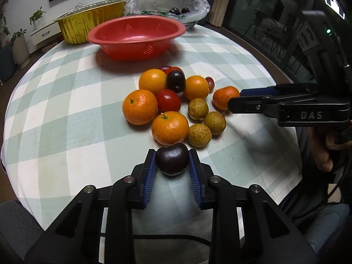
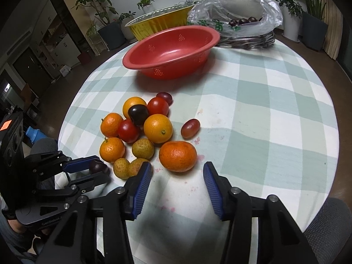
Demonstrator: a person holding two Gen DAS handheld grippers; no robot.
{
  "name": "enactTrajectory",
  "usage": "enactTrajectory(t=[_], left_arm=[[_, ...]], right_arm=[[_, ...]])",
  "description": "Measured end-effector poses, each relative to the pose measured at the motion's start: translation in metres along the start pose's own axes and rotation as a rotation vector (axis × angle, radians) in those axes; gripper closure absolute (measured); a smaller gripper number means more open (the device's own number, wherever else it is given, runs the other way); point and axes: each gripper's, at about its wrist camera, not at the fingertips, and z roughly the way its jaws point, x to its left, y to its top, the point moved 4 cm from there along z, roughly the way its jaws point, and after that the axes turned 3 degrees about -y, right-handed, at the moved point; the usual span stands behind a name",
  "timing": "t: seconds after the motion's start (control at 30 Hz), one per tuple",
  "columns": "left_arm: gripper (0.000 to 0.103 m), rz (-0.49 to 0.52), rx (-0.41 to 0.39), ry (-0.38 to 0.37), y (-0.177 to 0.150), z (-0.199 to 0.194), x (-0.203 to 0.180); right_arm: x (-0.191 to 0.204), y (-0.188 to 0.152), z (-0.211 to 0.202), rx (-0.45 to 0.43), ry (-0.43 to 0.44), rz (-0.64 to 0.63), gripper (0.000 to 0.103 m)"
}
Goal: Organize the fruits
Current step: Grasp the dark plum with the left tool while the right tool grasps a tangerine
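Observation:
My left gripper [image 1: 172, 157] is shut on a dark purple plum [image 1: 172, 161], just in front of the fruit pile; it also shows in the right wrist view [image 2: 98, 172]. The pile holds several oranges [image 1: 170, 127], red tomatoes [image 1: 168, 100], brownish longans [image 1: 199, 135] and another dark plum [image 1: 176, 81]. My right gripper [image 2: 177, 169] is open and empty, its fingers on either side of an orange tangerine [image 2: 177, 156] at the pile's right edge. A red grape [image 2: 190, 128] lies apart. The red bowl [image 1: 136, 34] stands empty behind the pile.
A gold foil pan [image 1: 88, 26] stands behind the red bowl on the left. A clear plastic bag with dark fruit [image 1: 169, 6] lies at the back right. The round table has a green and white checked cloth [image 1: 55, 110]. A grey chair back [image 2: 330, 231] is near.

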Motion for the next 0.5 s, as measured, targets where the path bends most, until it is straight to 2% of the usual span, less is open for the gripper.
enactTrajectory(t=[0.23,0.37,0.5], left_arm=[[0.076,-0.018,-0.024,-0.002,0.003,-0.008,0.007],[0.076,-0.026,-0.027,-0.003,0.004,-0.008,0.009],[0.076,-0.035,-0.037,-0.004,0.007,-0.009,0.013]], right_arm=[[0.000,0.008,0.009,0.013,0.016,0.014,0.053],[0.000,0.009,0.015,0.029,0.017,0.010,0.060],[-0.001,0.008,0.015,0.029,0.023,0.011,0.062]])
